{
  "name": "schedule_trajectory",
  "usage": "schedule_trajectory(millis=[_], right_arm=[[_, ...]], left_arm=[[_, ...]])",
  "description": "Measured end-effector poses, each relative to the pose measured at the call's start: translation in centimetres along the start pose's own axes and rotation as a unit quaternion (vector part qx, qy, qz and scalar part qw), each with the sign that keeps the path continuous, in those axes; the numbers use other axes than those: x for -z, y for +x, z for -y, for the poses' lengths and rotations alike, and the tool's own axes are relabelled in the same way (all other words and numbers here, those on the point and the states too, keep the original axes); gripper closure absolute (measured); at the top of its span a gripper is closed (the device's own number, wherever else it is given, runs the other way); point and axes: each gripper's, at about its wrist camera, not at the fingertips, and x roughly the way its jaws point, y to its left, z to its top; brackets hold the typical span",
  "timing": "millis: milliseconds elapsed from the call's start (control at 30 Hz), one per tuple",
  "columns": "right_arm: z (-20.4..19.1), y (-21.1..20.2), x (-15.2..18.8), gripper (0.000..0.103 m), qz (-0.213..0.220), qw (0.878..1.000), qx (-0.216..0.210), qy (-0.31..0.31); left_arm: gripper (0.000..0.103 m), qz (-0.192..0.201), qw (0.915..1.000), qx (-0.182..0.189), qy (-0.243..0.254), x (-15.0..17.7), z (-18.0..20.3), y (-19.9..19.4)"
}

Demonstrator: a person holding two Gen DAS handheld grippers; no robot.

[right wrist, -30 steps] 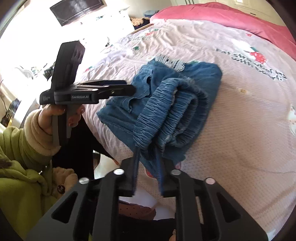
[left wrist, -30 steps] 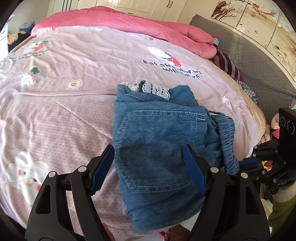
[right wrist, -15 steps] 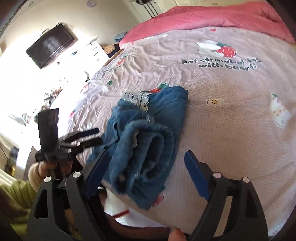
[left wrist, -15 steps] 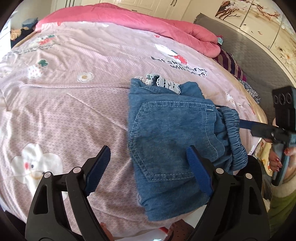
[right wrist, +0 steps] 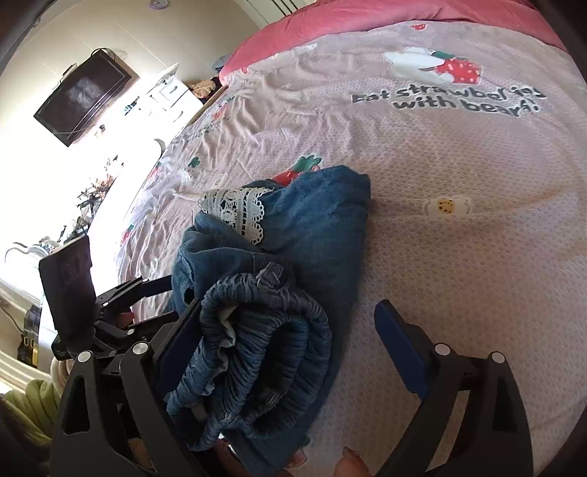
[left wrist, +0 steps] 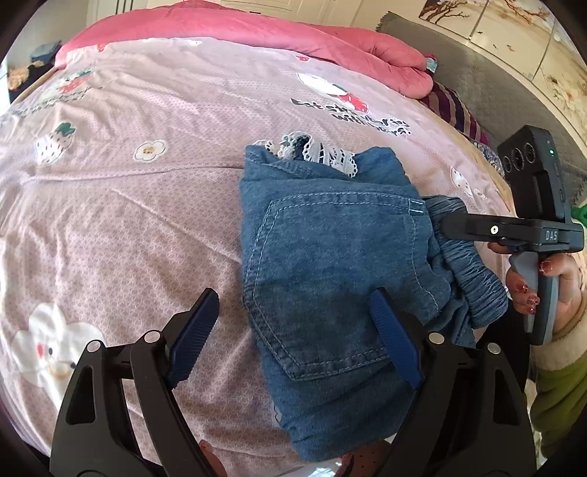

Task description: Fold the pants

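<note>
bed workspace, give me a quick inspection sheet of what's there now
surface: pink printed bedsheet, creased.
job's things: blue denim pants folded into a compact bundle, white lace trim poking out, elastic waistband rolled at the near end.
clutter: pink quilt along the far edge; striped cloth beside it.
grippers: left claw open above the pants; right claw opening, waistband between its fingers, ungripped.
cables: nothing seen.
surroundings: wall-mounted black television, grey quilted headboard.
</note>
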Motion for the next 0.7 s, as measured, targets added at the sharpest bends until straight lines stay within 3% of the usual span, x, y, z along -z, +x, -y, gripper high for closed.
schedule_trajectory(millis=[500,600,667,700], right_arm=[[-0.2,2.5,-0.4,0.014,0.001,1.0,0.01,-0.022],[-0.2,2.7,-0.4,0.02,0.006,1.0,0.011,-0.027],[-0.1,2.9,-0.3,0.034,0.008,1.0,0.006,-0.029],[-0.2,3.0,-0.3,0.036,0.009,1.0,0.005,-0.03]], left_arm=[[0.023,-0.002,0.9999,-0.006,0.013,-0.5,0.4,1.4],[0.022,-0.001,0.9999,-0.005,0.012,-0.6,0.4,1.7],[0.022,0.0,0.9999,-0.005,0.012,-0.6,0.3,1.9],[0.022,0.002,0.9999,-0.005,0.012,-0.6,0.4,2.0]])
